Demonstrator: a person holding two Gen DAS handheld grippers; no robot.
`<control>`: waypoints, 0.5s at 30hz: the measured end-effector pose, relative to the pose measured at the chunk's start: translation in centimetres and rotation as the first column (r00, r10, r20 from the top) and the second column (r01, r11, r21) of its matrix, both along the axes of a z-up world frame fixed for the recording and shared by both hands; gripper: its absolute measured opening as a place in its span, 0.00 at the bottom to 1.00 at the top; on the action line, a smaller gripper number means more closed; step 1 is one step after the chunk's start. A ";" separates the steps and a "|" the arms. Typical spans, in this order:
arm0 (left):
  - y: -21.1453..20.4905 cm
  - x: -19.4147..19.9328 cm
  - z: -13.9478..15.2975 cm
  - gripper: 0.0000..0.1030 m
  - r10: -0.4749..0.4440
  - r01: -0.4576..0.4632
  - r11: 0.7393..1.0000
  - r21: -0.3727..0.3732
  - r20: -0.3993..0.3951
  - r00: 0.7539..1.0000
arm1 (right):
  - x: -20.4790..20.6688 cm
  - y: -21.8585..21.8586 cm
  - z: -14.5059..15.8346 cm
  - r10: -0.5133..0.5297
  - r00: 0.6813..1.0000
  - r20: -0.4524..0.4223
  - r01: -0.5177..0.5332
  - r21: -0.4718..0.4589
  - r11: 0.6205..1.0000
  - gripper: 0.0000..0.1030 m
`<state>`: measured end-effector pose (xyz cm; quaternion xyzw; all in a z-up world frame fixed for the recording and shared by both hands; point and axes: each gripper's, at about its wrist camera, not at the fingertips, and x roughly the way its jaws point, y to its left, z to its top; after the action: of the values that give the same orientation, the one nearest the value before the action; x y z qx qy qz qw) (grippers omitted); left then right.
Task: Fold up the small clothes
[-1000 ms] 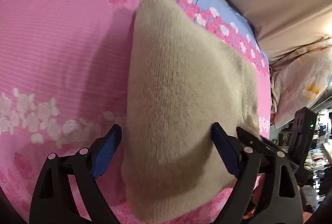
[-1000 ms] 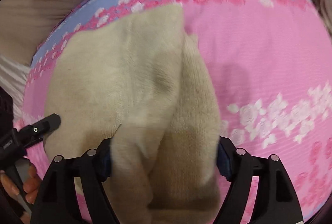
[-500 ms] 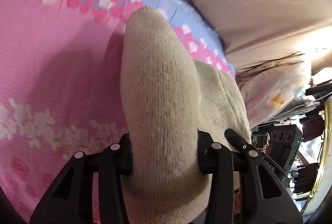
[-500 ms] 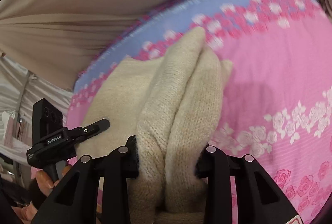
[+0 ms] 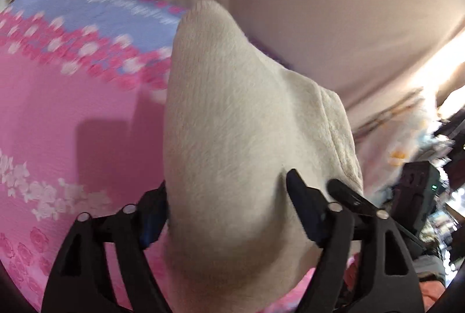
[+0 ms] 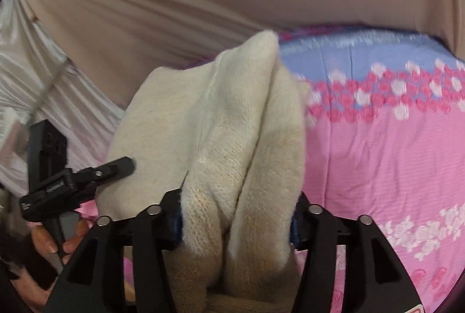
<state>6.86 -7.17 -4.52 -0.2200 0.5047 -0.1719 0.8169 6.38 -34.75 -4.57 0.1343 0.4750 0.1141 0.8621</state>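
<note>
In my left camera I see the pink flowered bed cover [image 5: 58, 115] on the left, with its blue strip at the far edge. In the middle is the cream knit garment [image 5: 232, 138], bunched up and lifted off the cover. My left gripper [image 5: 226, 194] has it between its two fingers. The jaws have just been opening a bit, but the fingers touch the knit on both sides, so I am pinching it. To the right is a tan sheet [image 5: 334, 8], and a black finger of my other gripper [image 5: 351, 197] pokes in beside the knit.

In my right camera, a hand [image 6: 55, 243] at the far left holds the left tool. The same garment sits in the middle. My right gripper [image 6: 237, 214] has two thick folds of it squeezed between its blue pads [image 6: 176, 221]. These jaws have also just been opening some, yet the folds fill the gap. The pink cover lies on the right.
</note>
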 end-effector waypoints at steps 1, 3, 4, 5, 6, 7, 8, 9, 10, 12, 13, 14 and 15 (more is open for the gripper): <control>1.1 0.5 -3.4 0.72 0.036 -0.034 0.999 0.041 -0.054 0.998 | 0.3 0.0 -1.8 -0.029 0.999 -0.045 0.028 -0.025 0.999 0.53; 2.6 0.7 -7.7 0.65 0.093 -0.080 0.992 0.097 -0.139 0.986 | -0.1 -0.4 -3.7 -0.076 0.990 -0.119 0.076 -0.009 0.997 0.48; 3.7 0.2 -9.0 0.66 0.119 -0.104 0.990 0.095 -0.167 0.979 | -0.9 -0.7 -3.6 -0.088 0.990 -0.113 0.093 0.041 0.995 0.48; 4.6 -0.2 -9.2 0.65 0.121 -0.117 0.993 0.033 -0.169 0.978 | -1.5 -0.7 -2.9 -0.096 0.991 -0.094 0.101 0.053 0.994 0.49; 5.3 -0.6 -8.8 0.66 0.136 -0.140 0.990 -0.014 -0.167 0.977 | -1.7 -0.6 -2.2 -0.093 0.993 -0.070 0.096 0.037 0.995 0.51; 5.9 -0.8 -8.2 0.69 0.136 -0.143 0.989 -0.040 -0.147 0.980 | -1.7 -0.4 -1.7 -0.089 0.995 -0.054 0.089 0.012 0.996 0.59; 6.0 -0.6 -7.7 0.71 0.123 -0.129 0.991 -0.040 -0.128 0.984 | -1.2 -0.2 -1.3 -0.084 0.995 -0.044 0.084 -0.016 0.996 0.64; 5.9 0.0 -7.2 0.73 0.097 -0.101 0.995 -0.027 -0.106 0.990 | -0.6 0.2 -1.2 -0.074 0.996 -0.042 0.073 -0.036 0.997 0.65; 5.6 0.5 -6.9 0.74 0.079 -0.081 0.997 -0.017 -0.099 0.992 | 0.7 0.5 -1.6 -0.060 0.996 -0.059 0.058 -0.046 0.997 0.69; 4.8 2.6 -7.2 0.79 0.026 -0.028 1.000 -0.015 -0.119 0.993 | 2.9 1.0 -3.4 -0.062 0.991 -0.117 0.052 -0.084 0.995 0.70; 4.3 3.3 -7.8 0.79 0.004 -0.007 1.000 -0.021 -0.144 0.990 | 4.1 1.3 -4.6 -0.052 0.986 -0.159 0.040 -0.079 0.996 0.70; 3.8 4.1 -9.0 0.79 -0.017 0.013 1.000 -0.023 -0.185 0.983 | 4.9 1.4 -6.1 -0.051 0.976 -0.210 0.036 -0.074 0.997 0.70; 3.5 4.7 -10.0 0.77 -0.027 0.023 1.000 -0.018 -0.217 0.976 | 5.6 1.5 -7.3 -0.053 0.969 -0.243 0.039 -0.063 0.997 0.71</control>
<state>11.52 -3.70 -14.54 -0.2373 0.5923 -0.1609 0.7530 11.94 -33.30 -11.88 0.1332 0.5774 0.0629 0.8030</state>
